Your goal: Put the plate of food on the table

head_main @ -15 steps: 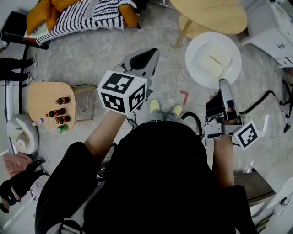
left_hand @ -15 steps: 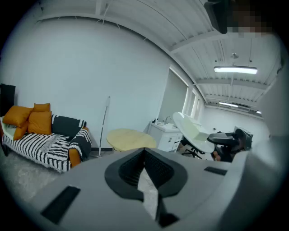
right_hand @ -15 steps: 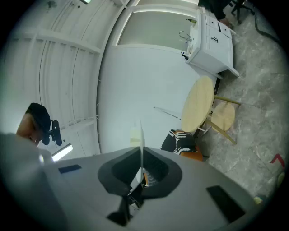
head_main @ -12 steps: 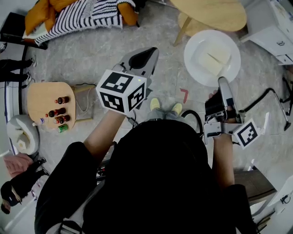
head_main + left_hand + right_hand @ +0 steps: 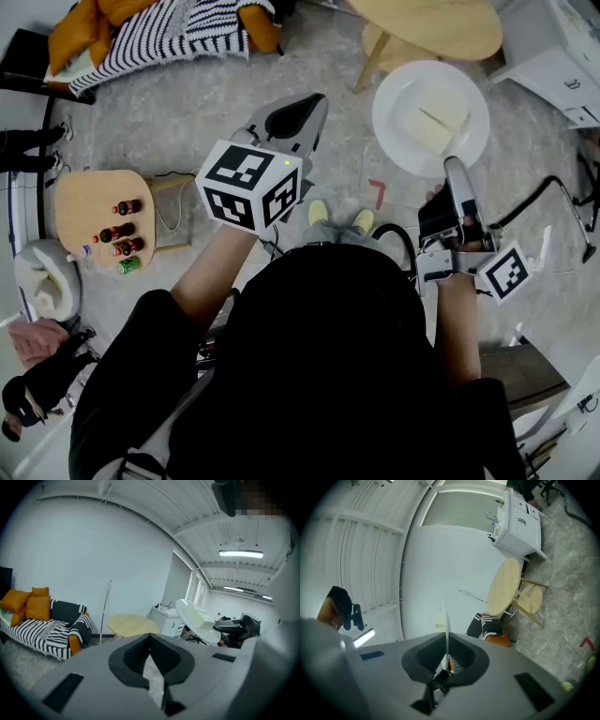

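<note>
one plate (image 5: 395, 142) in right hand-held gripper (image 5: 454, 170)

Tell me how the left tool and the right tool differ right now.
The right tool is clamped on the rim of the white plate; the left tool holds nothing, its jaws closed on air. The left tool's view shows the room upright; the right tool's shows it tipped sideways, so the right tool is rolled over. Both carry a marker cube.
</note>
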`<action>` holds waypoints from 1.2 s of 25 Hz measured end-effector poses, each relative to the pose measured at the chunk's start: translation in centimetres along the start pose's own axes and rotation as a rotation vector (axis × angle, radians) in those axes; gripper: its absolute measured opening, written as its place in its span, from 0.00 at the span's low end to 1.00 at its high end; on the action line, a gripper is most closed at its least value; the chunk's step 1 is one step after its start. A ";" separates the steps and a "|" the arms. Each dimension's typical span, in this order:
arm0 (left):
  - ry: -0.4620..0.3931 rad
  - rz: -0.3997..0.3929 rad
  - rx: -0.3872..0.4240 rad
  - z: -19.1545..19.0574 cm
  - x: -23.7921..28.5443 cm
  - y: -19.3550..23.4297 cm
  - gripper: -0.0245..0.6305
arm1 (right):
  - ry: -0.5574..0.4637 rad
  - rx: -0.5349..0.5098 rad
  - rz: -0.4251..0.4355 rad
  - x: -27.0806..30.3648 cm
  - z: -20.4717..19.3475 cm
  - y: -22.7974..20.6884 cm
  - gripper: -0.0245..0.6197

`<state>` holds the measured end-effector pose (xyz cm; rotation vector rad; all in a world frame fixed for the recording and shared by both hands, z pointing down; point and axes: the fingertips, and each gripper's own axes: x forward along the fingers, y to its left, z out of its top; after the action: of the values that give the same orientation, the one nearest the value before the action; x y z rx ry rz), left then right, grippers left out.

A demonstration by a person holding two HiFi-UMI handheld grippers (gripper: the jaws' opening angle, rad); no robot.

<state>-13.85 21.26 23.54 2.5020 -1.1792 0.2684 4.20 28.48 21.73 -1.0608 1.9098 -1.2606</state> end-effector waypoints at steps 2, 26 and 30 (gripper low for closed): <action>0.000 -0.004 0.001 0.0 0.0 0.1 0.04 | -0.003 0.008 0.002 0.1 -0.1 0.0 0.07; -0.025 -0.047 -0.004 -0.3 -1.6 4.8 0.04 | -0.012 -0.048 -0.002 4.3 -3.3 1.6 0.07; -0.036 -0.051 -0.005 -0.1 -1.7 4.8 0.04 | -0.015 -0.048 0.000 4.3 -3.3 1.8 0.07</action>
<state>-18.63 19.71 24.21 2.5390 -1.1268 0.2076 -1.16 26.56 21.03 -1.0920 1.9371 -1.2087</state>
